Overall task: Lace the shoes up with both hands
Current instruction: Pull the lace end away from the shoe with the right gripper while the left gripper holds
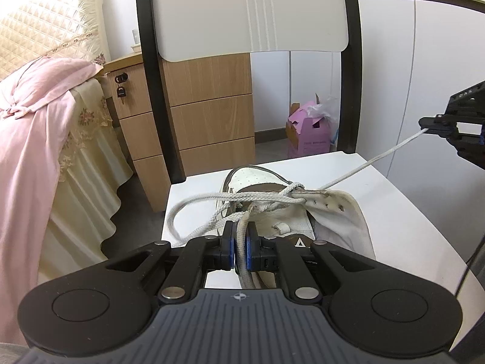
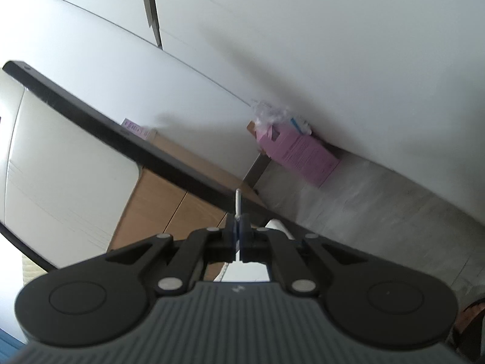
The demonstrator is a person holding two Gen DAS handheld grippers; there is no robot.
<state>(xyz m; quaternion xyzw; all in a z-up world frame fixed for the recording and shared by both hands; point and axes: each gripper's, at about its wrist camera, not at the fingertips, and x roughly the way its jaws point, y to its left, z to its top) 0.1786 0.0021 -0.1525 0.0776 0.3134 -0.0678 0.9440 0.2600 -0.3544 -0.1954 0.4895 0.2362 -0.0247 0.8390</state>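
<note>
item: white sneaker on chair seat, just ahead of left gripper. left gripper clamped on lace loop; right gripper pinched shut on taut lace end. advice: pull steadily outward, anchor loop firmly. worn cream laces, brown trim.

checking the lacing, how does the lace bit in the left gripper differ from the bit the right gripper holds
The left gripper clamps a thick, slack stretch of lace right beside the shoe. The right gripper pinches the thin lace tip far off to the side, its strand pulled straight and taut from the eyelets. Both grippers are shut on the same off-white lace.
</note>
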